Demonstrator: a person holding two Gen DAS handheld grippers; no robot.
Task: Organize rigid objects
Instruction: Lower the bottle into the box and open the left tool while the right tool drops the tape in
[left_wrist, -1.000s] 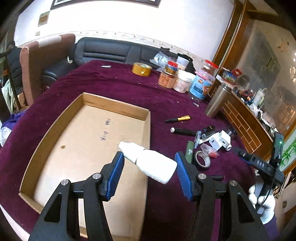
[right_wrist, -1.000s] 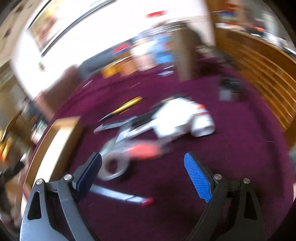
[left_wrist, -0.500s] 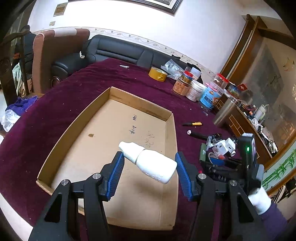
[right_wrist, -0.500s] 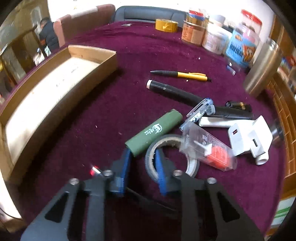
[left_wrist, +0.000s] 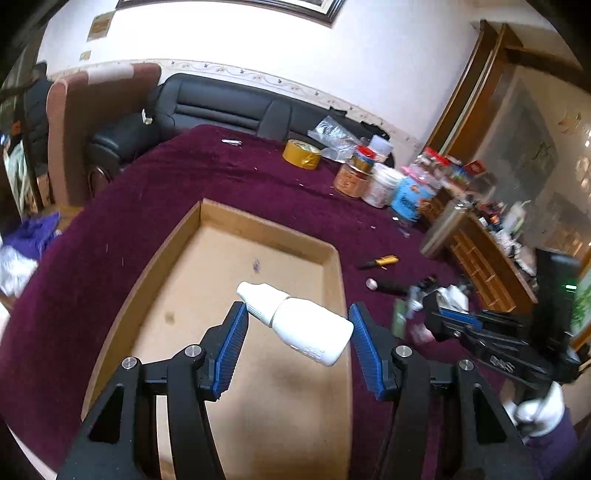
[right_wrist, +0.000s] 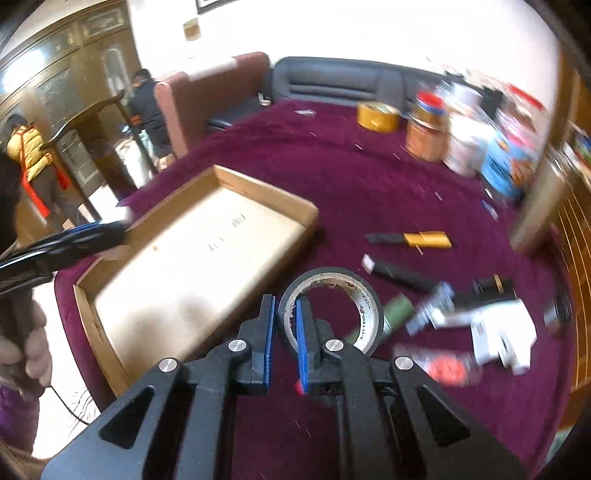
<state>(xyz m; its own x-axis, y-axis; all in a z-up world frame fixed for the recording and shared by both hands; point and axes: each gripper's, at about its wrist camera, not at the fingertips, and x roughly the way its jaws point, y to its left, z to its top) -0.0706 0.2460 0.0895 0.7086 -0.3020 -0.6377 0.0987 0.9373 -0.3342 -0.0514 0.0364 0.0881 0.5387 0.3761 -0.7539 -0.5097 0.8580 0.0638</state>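
Both grippers loaded, heading for the tray

The right gripper (right_wrist: 285, 317) has just clamped its fingers on the tape roll (right_wrist: 330, 308), lifted off the tabletop; the left gripper (left_wrist: 297, 341) grips the white bottle (left_wrist: 301, 325) above the cardboard tray (left_wrist: 269, 229) at 12 o'clock.

Your left gripper (left_wrist: 297, 345) holds the white dropper bottle (left_wrist: 295, 323) between its blue pads, above the cardboard tray (left_wrist: 258, 225). Your right gripper (left_wrist: 439, 319) is at the right, over the purple tablecloth (left_wrist: 184, 177).
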